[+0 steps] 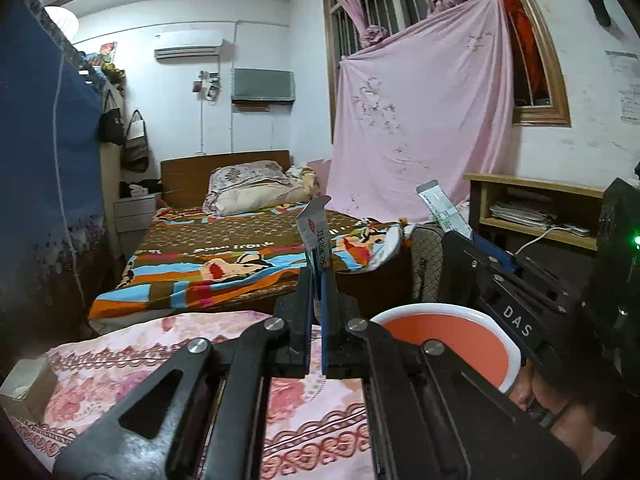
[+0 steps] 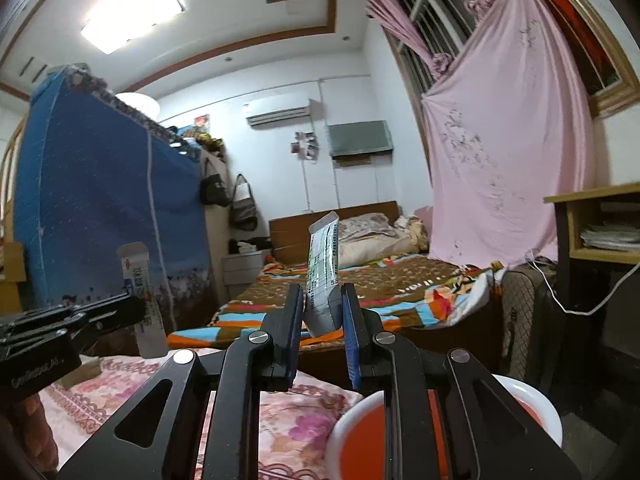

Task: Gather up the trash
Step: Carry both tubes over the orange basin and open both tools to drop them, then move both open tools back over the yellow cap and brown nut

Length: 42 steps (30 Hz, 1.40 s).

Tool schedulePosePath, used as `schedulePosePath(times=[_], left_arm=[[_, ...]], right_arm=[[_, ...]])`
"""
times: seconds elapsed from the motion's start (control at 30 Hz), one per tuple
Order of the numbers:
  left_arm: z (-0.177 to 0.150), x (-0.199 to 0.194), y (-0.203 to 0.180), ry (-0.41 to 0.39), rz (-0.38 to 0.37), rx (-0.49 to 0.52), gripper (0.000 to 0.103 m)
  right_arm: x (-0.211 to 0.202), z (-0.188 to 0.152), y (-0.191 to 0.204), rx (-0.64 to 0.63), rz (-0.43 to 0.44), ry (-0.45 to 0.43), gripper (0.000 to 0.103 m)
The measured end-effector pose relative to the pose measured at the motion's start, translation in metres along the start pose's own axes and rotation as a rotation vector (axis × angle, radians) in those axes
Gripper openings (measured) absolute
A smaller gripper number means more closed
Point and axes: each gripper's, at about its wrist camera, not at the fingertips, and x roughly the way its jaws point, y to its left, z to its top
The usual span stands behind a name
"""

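My left gripper (image 1: 318, 280) is shut on a flattened white, blue and red carton (image 1: 316, 232) that stands upright between its pads. My right gripper (image 2: 322, 308) is shut on a grey-white box with green print (image 2: 323, 268), tilted slightly. Both are held in the air above an orange bin with a white rim (image 1: 424, 311), (image 2: 534, 396), which sits low right of the fingers. In the left wrist view the right gripper (image 1: 472, 240) and its box (image 1: 442, 208) show at the right. At the left of the right wrist view are the left gripper (image 2: 134, 304) and its carton (image 2: 144, 300).
A bed with a pink floral cover (image 1: 120, 360) lies just below. Beyond it is a bed with a colourful blanket (image 1: 224, 264). A blue-draped cabinet (image 1: 36, 160) stands left, a wooden shelf desk (image 1: 540, 208) right. A small cardboard box (image 1: 24, 388) sits at the near left.
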Motion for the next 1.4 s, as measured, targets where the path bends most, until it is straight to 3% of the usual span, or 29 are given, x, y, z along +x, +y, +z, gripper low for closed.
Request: schedulePosePath(times=[0.27,0.8,1.1,1.4], left_arm=[[0.000,0.019,-0.028,0.045,-0.089,-0.001,0.000],[-0.006,0.074,-0.065,0.247,-0.239,-0.037,0.000],[-0.019,0.115,-0.063,0.423,-0.249,-0.168,0.000],[-0.026,0.111,-0.056,0.441,-0.234,-0.194,0.005]], right_arm=[[-0.003,0.000,-0.029,0.075,-0.082,0.018,0.017],[0.001,-0.009,-0.070,0.196,-0.188,0.117,0.019],[0.011,-0.020,-0.082,0.234,-0.233,0.221,0.020],[0.017,-0.026,-0.083,0.243,-0.232,0.274,0.025]])
